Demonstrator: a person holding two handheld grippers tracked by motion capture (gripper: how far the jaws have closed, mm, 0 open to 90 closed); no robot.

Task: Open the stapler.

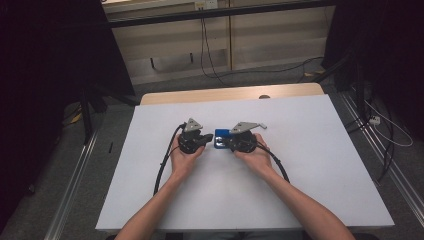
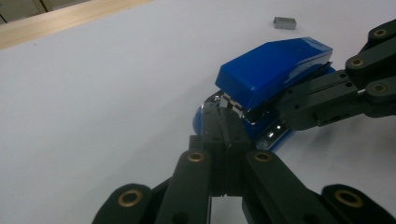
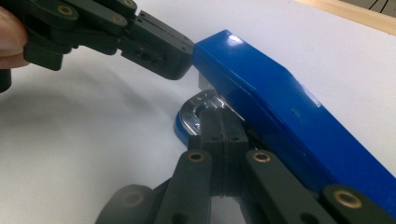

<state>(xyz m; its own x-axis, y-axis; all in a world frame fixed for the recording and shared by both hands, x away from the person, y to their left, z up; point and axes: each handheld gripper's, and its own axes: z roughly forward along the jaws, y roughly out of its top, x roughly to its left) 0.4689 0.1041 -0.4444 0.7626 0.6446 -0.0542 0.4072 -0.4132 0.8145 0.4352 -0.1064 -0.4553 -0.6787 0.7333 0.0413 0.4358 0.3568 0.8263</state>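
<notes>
A white desk [image 1: 300,165] with a pale wooden far edge stands in a dim room, cables trailing over the grey floor behind it. Near its middle lies a blue stapler [image 1: 220,138], a small block of staples [image 2: 284,22] well beyond it. The left hand-held gripper [image 1: 207,137] and right hand-held gripper [image 1: 225,142] meet at the stapler, each with jaws pressed together.

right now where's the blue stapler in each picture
High view: the blue stapler lies mid-table, between the left gripper and the right gripper.
Left gripper view: right of centre, lid raised, just past that gripper's own shut jaws.
Right gripper view: a long blue bar running from upper centre to the lower right corner.
Shared landmark: the white table under it.
</notes>
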